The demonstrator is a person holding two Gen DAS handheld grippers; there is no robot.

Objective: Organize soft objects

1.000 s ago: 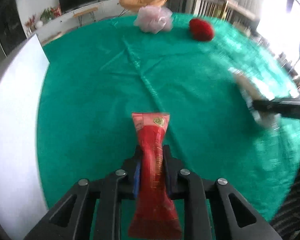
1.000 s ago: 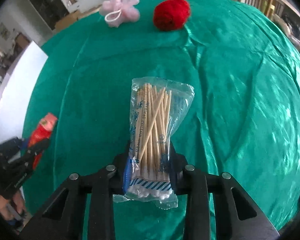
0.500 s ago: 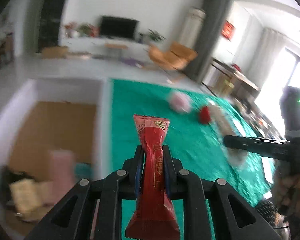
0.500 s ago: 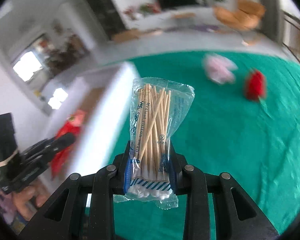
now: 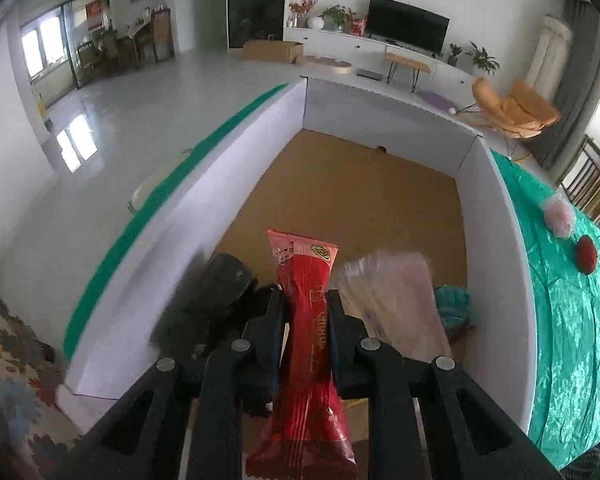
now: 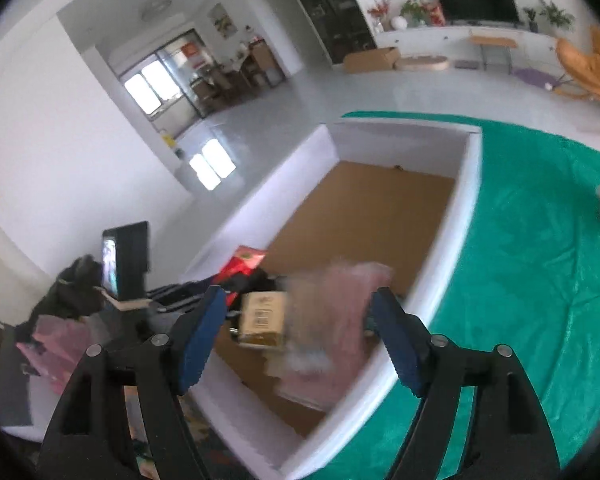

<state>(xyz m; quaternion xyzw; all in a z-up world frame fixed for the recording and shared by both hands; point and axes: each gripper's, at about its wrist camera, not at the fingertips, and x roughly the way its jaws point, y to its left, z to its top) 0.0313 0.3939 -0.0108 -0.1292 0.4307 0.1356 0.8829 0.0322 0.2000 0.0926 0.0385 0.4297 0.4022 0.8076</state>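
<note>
My left gripper (image 5: 306,320) is shut on a red snack packet (image 5: 306,320) and holds it over the near end of a white-walled box (image 5: 496,216) with a brown floor. My right gripper (image 6: 298,320) is open over the same box (image 6: 466,200); the clear bag of cotton swabs (image 6: 320,320) is a blur between its fingers, falling into the box. That bag also shows blurred in the left wrist view (image 5: 392,304). The red packet shows in the right wrist view (image 6: 242,262).
In the box lie a black item (image 5: 224,280), a teal knit piece (image 5: 454,306) and a tan carton (image 6: 262,318). On the green cloth (image 5: 572,320) to the right lie a pink bath pouf (image 5: 560,216) and a red ball (image 5: 587,254).
Both grippers swung left from the green table to above the box. My right gripper opened and let go of the swab bag, which is dropping. The left still holds the red packet.
</note>
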